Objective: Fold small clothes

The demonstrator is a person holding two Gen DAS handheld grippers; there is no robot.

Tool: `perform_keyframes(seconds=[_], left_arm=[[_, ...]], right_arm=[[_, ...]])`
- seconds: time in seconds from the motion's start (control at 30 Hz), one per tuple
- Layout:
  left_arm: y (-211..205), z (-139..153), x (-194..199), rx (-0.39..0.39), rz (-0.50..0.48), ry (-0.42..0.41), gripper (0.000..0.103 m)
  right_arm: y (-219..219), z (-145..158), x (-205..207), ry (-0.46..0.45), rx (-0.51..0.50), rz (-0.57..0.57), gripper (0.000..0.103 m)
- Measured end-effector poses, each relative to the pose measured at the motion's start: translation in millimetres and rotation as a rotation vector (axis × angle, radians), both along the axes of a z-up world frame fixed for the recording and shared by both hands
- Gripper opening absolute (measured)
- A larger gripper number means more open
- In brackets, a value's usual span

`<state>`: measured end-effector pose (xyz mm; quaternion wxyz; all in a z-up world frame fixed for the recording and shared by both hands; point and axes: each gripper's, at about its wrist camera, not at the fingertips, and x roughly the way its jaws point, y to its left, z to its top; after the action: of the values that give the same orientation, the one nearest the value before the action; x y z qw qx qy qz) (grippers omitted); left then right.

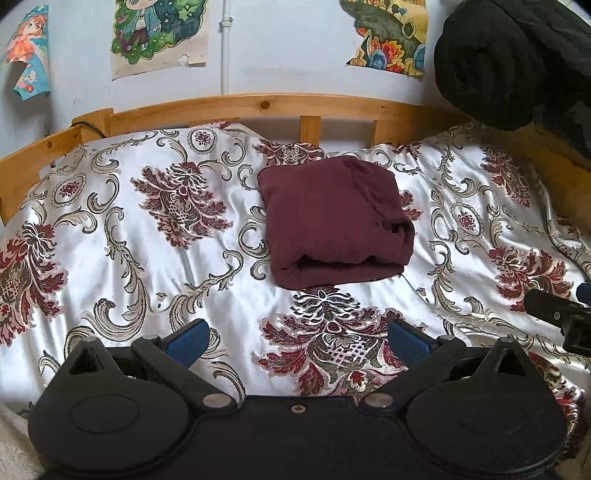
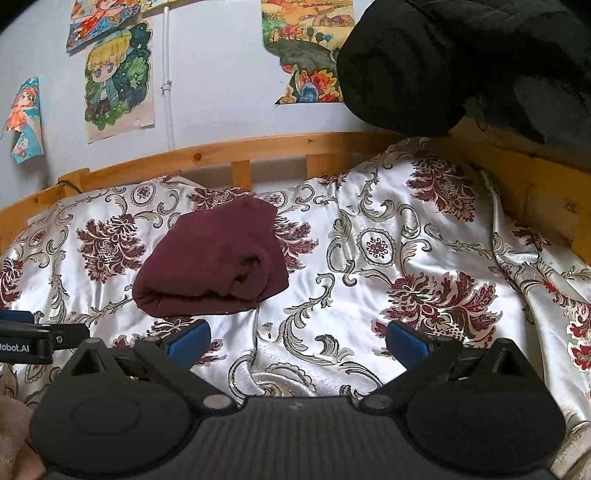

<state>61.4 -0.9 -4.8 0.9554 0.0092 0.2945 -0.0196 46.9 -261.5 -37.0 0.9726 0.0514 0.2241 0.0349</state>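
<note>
Left wrist view: folded maroon garment (image 1: 334, 221) at frame centre on floral bedspread (image 1: 147, 258) | left gripper (image 1: 297, 338) fingers spread, empty | right gripper (image 2: 297, 338) fingers spread, empty, garment (image 2: 212, 258) centre-left.

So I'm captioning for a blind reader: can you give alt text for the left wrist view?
A maroon garment, folded into a neat bundle, lies on a floral satin bedspread, untouched. The left tool sits open in the foreground, short of it, holding nothing. Behind are a wooden bed rail and posters on the wall.
</note>
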Motion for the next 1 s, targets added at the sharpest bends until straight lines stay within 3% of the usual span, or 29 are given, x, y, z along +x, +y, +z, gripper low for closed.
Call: perform_keyframes(seconds=[1.0], left_arm=[[-0.4, -1.2, 0.6, 0.003, -0.002, 0.009, 0.102]], right_arm=[[4.1, -2.8, 2.0, 0.019, 0.002, 0.005, 0.103]])
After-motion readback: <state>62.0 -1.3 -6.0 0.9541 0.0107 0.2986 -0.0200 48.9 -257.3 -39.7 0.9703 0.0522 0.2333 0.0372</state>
